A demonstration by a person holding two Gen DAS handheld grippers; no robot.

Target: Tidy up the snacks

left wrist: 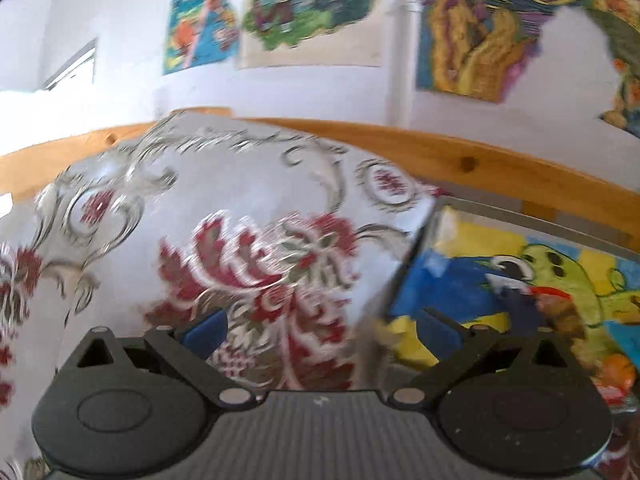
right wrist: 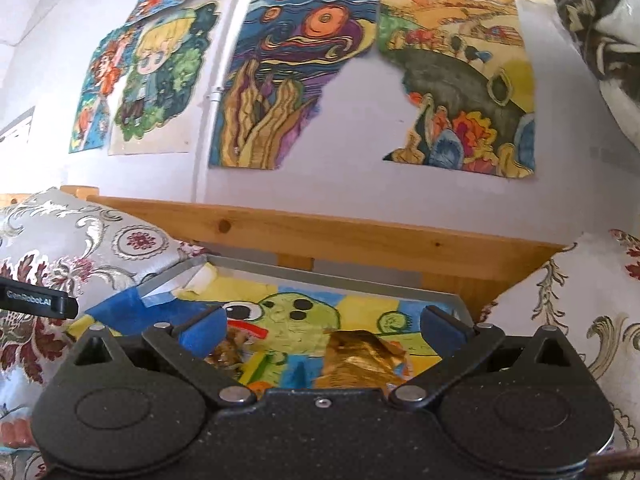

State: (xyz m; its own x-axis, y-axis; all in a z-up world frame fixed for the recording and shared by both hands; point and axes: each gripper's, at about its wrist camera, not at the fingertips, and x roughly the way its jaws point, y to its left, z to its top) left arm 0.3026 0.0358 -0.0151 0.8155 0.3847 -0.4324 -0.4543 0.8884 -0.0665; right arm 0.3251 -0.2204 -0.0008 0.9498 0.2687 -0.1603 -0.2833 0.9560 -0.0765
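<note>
A metal tray [right wrist: 340,276] lined with a colourful drawing lies between two cushions. On it, a gold-foil snack [right wrist: 360,356] sits just ahead of my right gripper [right wrist: 324,332], between its blue pads [right wrist: 204,332]. That gripper is open and holds nothing. A smaller brown-wrapped snack [right wrist: 228,354] lies by its left pad. My left gripper [left wrist: 320,332] is open and empty, facing a floral cushion [left wrist: 240,240]. In this blurred view the tray [left wrist: 520,216] is to its right, with a brownish snack [left wrist: 560,314] on it. The left gripper's black body [right wrist: 36,300] shows at the right view's left edge.
A wooden rail [right wrist: 320,232] runs behind the tray, under a white wall hung with drawings [right wrist: 280,80]. A second floral cushion [right wrist: 580,320] flanks the tray on the right. Dark patterned fabric [right wrist: 600,20] hangs at the upper right.
</note>
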